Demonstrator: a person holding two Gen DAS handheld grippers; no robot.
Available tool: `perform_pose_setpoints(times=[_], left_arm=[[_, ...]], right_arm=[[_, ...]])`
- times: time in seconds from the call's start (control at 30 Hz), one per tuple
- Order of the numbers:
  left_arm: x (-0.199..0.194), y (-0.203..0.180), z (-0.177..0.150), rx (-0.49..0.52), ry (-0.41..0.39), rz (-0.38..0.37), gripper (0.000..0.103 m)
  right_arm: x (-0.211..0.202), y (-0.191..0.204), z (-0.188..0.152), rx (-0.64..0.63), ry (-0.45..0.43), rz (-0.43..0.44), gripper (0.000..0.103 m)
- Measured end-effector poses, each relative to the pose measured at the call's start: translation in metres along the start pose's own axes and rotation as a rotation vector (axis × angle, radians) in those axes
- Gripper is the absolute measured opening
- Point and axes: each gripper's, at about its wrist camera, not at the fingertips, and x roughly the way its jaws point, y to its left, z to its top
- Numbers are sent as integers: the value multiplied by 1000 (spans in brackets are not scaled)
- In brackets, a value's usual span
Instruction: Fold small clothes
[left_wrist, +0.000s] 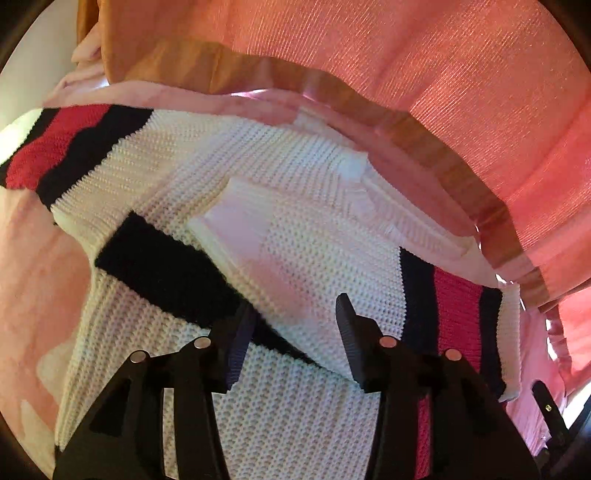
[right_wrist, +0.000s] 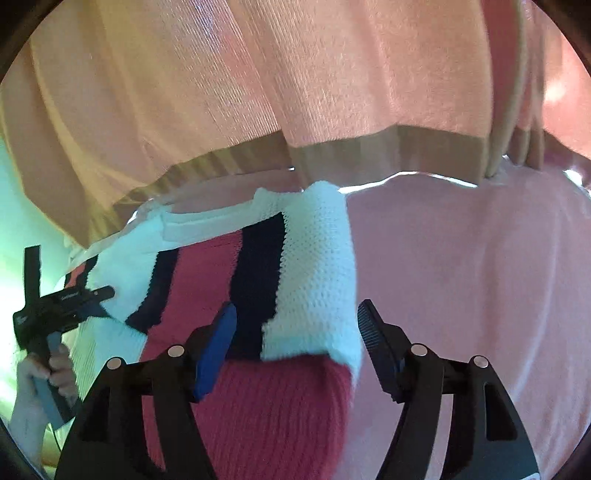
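Observation:
A small white knitted sweater (left_wrist: 303, 243) with black and red stripes lies crumpled on a pink cloth (left_wrist: 40, 280). My left gripper (left_wrist: 295, 306) hovers over its middle, jaws apart, with a folded white and black part lying between the fingers but not pinched. In the right wrist view the sweater's striped end (right_wrist: 258, 280) runs between the fingers of my right gripper (right_wrist: 297, 306). That gripper is open, with a gap between the fabric and its right finger (right_wrist: 376, 343). The left gripper (right_wrist: 62, 306) shows at the far left, held by a hand (right_wrist: 40, 369).
An orange-pink fabric (left_wrist: 406, 74) with a tan hem (right_wrist: 388, 147) hangs just behind the sweater. The pink cloth (right_wrist: 480, 277) spreads wide to the right of the sweater. The right gripper's tip (left_wrist: 546, 410) shows at the lower right of the left wrist view.

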Motion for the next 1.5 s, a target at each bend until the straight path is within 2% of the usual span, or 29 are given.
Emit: perform_pose_setpoints(times=[0.07, 0.1, 0.13, 0.17, 0.2, 0.3, 0.37, 0.4, 0.43, 0.47, 0.5, 0.57, 0.63, 0.7, 0.73, 0.83, 0.9, 0.93, 0.97, 1.0, 1.03, 1.1, 1.13, 1.2, 1.23, 1.27, 1.33, 1.43, 1.5], left_arm=[[5, -1, -1, -11, 11, 3, 42], [8, -3, -1, -9, 9, 2, 40], [9, -6, -1, -2, 6, 1, 31], [8, -10, -1, 14, -7, 4, 19], [5, -14, 0, 30, -30, 5, 13], [-11, -21, 4, 51, -108, -24, 9], [-8, -22, 5, 67, -102, 8, 9], [0, -21, 4, 80, -80, 38, 9], [13, -17, 1, 88, -46, 87, 9], [20, -14, 0, 88, -23, 107, 10], [21, -12, -2, 84, -32, 105, 11], [12, -12, 3, 72, -22, 89, 12], [-2, -11, 6, 56, -42, 61, 14], [-11, -11, 7, 50, -60, 81, 17], [-16, -12, 8, 46, -77, 79, 20], [-27, -23, 4, 49, -109, 14, 29], [-20, -36, 0, 85, -111, -6, 34], [-12, -43, -3, 106, -105, 1, 40], [-2, -48, -6, 127, -87, 29, 40], [10, -48, -9, 135, -60, 78, 40], [20, -46, -11, 135, -33, 116, 38], [23, -42, -11, 142, -48, 136, 39], [22, -42, -10, 145, -38, 141, 39], [20, -37, -8, 125, -23, 117, 38], [20, -35, -8, 118, -19, 113, 38], [19, -34, -8, 115, -17, 112, 38], [20, -34, -7, 102, -13, 114, 38], [22, -35, -4, 81, -12, 122, 38], [22, -37, -6, 90, -15, 132, 38]], right_arm=[[25, -5, 1, 4, 42, -27, 67], [31, -8, -2, 11, 54, -33, 56], [41, -12, -3, 23, 75, -24, 19], [50, -16, -3, 44, 107, -5, 16], [46, -19, -1, 64, 87, 8, 15], [10, -25, 16, 105, -30, 69, 10], [-5, -34, 18, 93, -66, 30, 9], [2, -39, 15, 80, -30, -15, 7], [15, -46, 10, 74, 29, -68, 7], [40, -60, -1, 92, 157, -121, 6], [47, -67, -6, 124, 184, -122, 3], [36, -73, 2, 186, 138, -115, 9], [8, -59, 16, 182, -3, -54, 14], [-6, -29, 23, 104, -48, 18, 14], [-4, -8, 22, 56, -30, 87, 14], [24, 47, 3, -77, 84, 162, 12], [45, 66, -13, -122, 142, 176, 9], [56, 71, -20, -136, 168, 174, 8], [68, 70, -24, -152, 187, 149, 6], [71, 63, -24, -148, 174, 154, 0], [70, 56, -25, -137, 173, 152, 0], [59, 25, -12, -105, 140, 21, 0], [52, -6, -4, -43, 129, -43, 0], [42, -42, 5, 93, 119, -33, 0], [33, -46, 11, 122, 92, -61, 2], [28, -37, 15, 99, 66, -64, 5], [28, -1, 24, 32, 61, 24, 5], [60, 89, 29, -120, 123, 166, 5], [91, 122, 29, -165, 171, 198, 5]])
